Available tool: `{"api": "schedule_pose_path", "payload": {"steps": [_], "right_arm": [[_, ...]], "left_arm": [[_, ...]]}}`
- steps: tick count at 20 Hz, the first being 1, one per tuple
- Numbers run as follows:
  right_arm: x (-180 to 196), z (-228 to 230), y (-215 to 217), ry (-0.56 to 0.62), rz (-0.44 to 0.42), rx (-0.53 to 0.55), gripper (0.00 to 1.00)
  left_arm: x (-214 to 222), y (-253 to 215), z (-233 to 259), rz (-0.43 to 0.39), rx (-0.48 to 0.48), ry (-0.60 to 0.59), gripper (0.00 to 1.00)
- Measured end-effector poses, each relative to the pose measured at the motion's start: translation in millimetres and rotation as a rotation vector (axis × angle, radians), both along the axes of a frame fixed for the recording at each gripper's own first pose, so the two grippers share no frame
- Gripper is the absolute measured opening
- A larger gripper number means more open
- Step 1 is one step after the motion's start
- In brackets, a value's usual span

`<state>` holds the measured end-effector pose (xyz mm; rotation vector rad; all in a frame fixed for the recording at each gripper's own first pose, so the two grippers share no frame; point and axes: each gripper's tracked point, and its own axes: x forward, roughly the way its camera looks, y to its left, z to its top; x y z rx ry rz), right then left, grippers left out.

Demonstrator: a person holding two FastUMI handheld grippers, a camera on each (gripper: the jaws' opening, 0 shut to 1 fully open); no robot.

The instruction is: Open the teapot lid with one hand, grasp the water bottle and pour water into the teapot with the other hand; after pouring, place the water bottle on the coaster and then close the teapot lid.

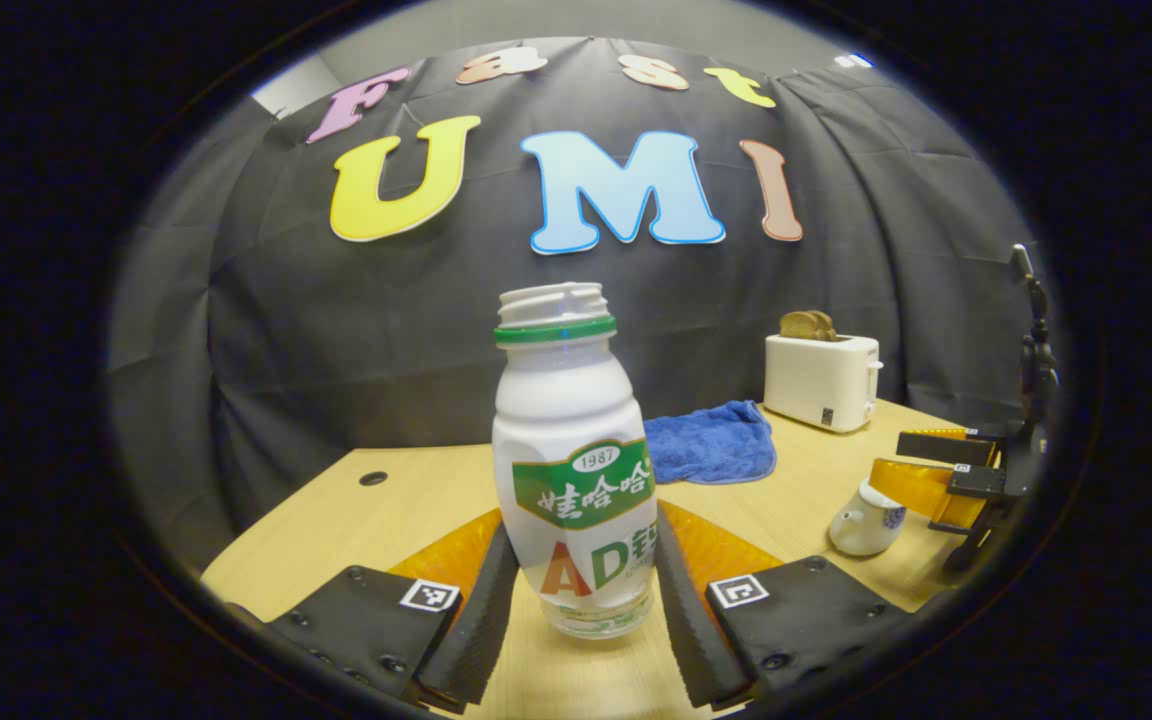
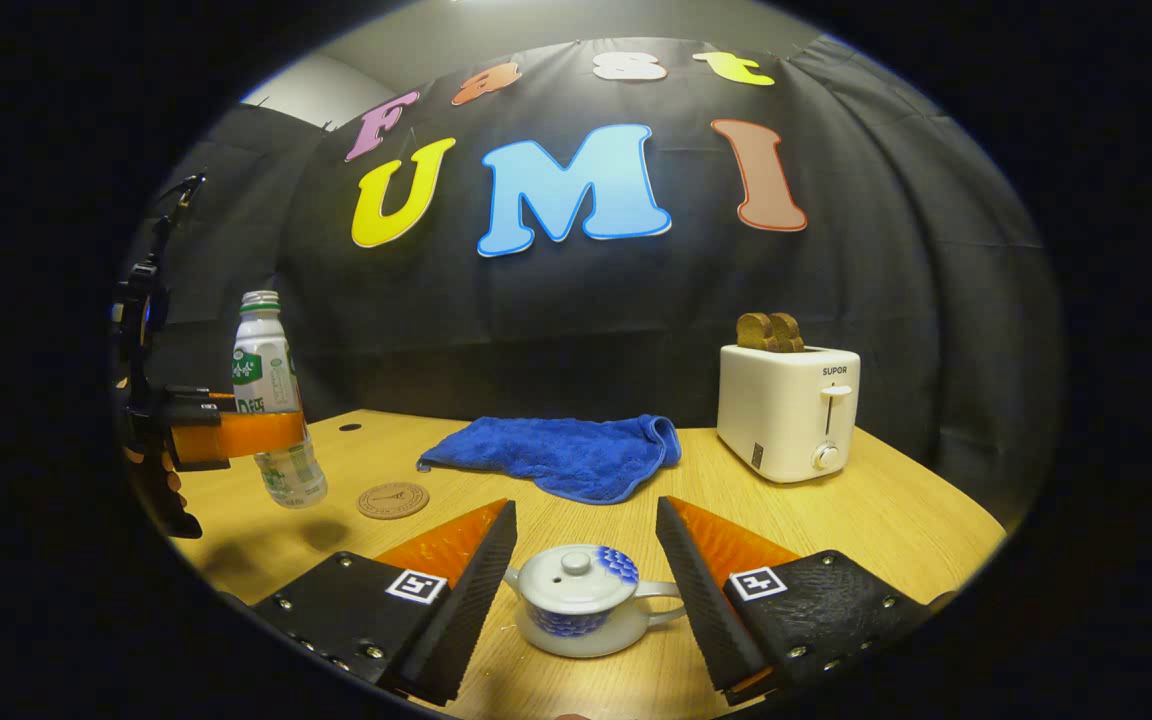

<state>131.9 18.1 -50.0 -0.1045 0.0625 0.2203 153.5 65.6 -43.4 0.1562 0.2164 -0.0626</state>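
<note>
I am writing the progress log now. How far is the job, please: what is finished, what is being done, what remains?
Done: the left gripper is shut on the uncapped water bottle, lifted off the table. In hand: the right gripper is open around the teapot, whose lid is still on. Left: lifting the lid, pouring, setting the bottle on the coaster, closing the lid.

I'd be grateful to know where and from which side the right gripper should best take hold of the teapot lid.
Probably by the small round knob atop the teapot lid, coming straight down from above. The teapot stands upright, and the knob is the lid's one raised part. The right gripper is open, its fingers either side of the pot, which suits this.
</note>
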Motion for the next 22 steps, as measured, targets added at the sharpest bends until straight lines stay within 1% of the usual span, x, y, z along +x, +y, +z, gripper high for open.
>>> {"api": "schedule_pose_path", "payload": {"steps": [1, 3, 4, 5, 6, 7, 8, 9, 10, 11, 12, 15, 19, 22], "right_arm": [[0, 4, -2, -0.016, -0.012, -0.002, 0.87], [-1, 10, -7, -0.043, -0.034, -0.002, 0.87], [-2, 13, -8, -0.055, -0.039, 0.006, 0.87], [-4, 16, -8, -0.067, -0.041, 0.018, 0.87], [-4, 18, -9, -0.074, -0.047, 0.027, 0.87], [-5, 20, -11, -0.082, -0.055, 0.036, 0.87], [-5, 22, -12, -0.090, -0.063, 0.043, 0.87], [-6, 24, -13, -0.098, -0.070, 0.047, 0.87], [-7, 26, -14, -0.107, -0.076, 0.049, 0.87], [-8, 28, -15, -0.113, -0.083, 0.048, 0.87], [-7, 28, -17, -0.115, -0.093, 0.046, 0.87], [-7, 28, -19, -0.112, -0.099, 0.057, 0.87], [-7, 28, -21, -0.109, -0.109, 0.063, 0.87], [-6, 26, -23, -0.104, -0.114, 0.065, 0.87]], "left_arm": [[3, -1, -2, -0.008, -0.013, 0.010, 0.76], [10, 0, -8, -0.011, -0.041, 0.028, 0.76], [15, 0, -10, -0.012, -0.056, 0.035, 0.70], [20, 0, -12, -0.012, -0.074, 0.042, 0.82], [25, 1, -14, -0.009, -0.091, 0.047, 0.76], [31, 3, -16, -0.003, -0.105, 0.051, 0.76], [38, 6, -19, 0.003, -0.111, 0.055, 0.72], [44, 8, -23, 0.010, -0.113, 0.062, 0.74], [51, 8, -27, 0.014, -0.114, 0.068, 0.76], [57, 8, -29, 0.015, -0.114, 0.070, 0.82], [62, 8, -31, 0.016, -0.111, 0.071, 0.70], [77, 6, -37, 0.017, -0.082, 0.068, 0.71], [94, 4, -41, 0.010, -0.053, 0.063, 0.81], [102, 2, -47, 0.002, -0.030, 0.067, 0.73]]}}
